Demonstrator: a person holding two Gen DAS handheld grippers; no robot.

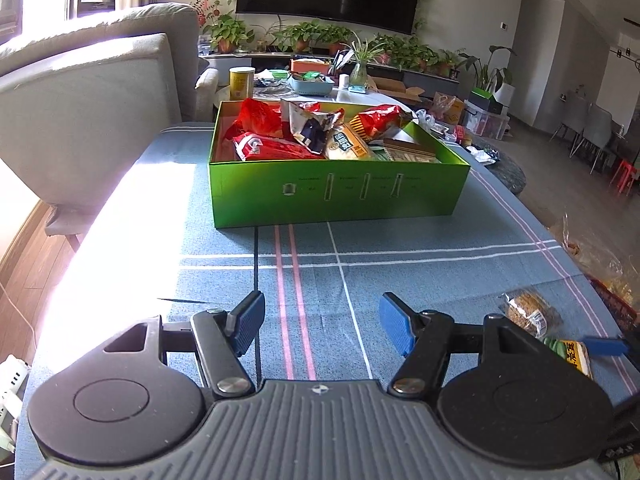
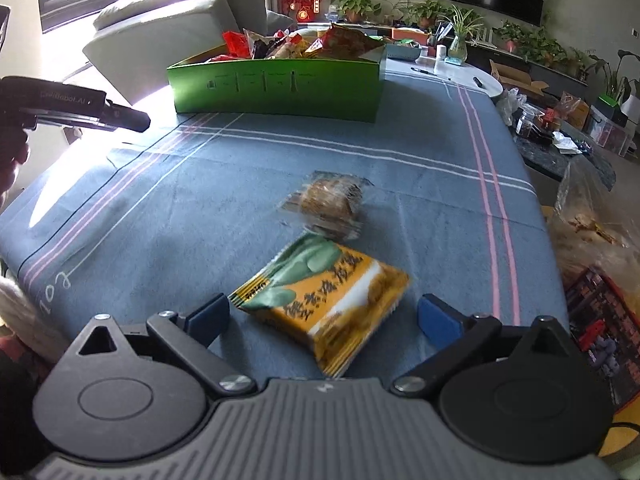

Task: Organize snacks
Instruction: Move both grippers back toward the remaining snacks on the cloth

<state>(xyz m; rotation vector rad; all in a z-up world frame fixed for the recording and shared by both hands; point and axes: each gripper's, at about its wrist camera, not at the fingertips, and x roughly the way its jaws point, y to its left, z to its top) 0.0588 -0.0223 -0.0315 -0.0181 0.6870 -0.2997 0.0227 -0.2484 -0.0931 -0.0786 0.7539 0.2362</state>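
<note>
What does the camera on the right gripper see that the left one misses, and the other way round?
Only the right wrist view shows the whole yellow-and-green snack packet lying between the open right gripper's fingers, untouched, and the number written on the cloth.

Only the left wrist view shows the open, empty left gripper from behind and the yellow canister beyond the box.

Both show the green box full of snacks, the clear-wrapped brown cake, the blue striped tablecloth, the grey sofa and the television.
</note>
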